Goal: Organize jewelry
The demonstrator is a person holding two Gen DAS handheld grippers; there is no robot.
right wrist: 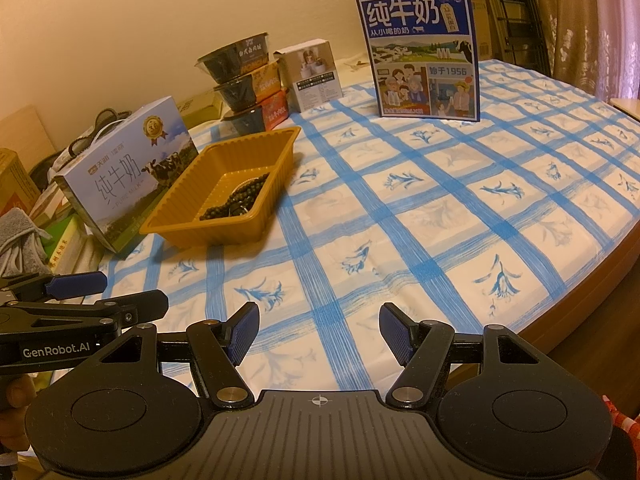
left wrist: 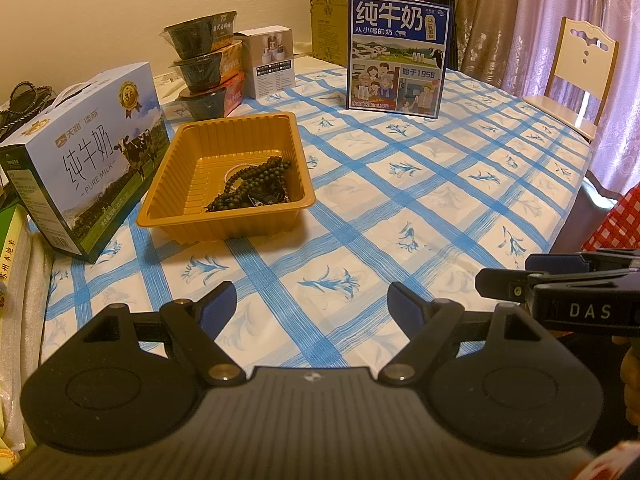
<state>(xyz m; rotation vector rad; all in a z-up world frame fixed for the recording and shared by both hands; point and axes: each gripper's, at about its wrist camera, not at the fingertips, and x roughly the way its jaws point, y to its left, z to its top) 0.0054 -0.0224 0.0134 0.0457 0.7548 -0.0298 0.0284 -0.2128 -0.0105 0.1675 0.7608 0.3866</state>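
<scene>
My bench (left wrist: 420, 216) is the biggest thing here, spread with a blue-checked cloth with flower prints, bare across its middle and right side. At the far edge a dark blue milk carton (left wrist: 398, 54) stands upright, with cardboard boxes (left wrist: 332, 20) behind it. Along the left edge a pale blue milk box (left wrist: 90, 168) stands at a slant, just beside the amber tray (left wrist: 176, 204). Behind the tray sits a stack of three dark bowls (left wrist: 204, 68), with a small white box (left wrist: 272, 62) next to them. A chair (left wrist: 576, 76) stands off the far right corner. The jewelry, strings of dark beads (left wrist: 256, 184), lies inside the tray, in its near right corner. My left tool (left wrist: 312, 308) and right tool (right wrist: 318, 334) both hang above the cloth at the near edge with fingers apart and nothing between them. Nothing stands between them and the tray.
</scene>
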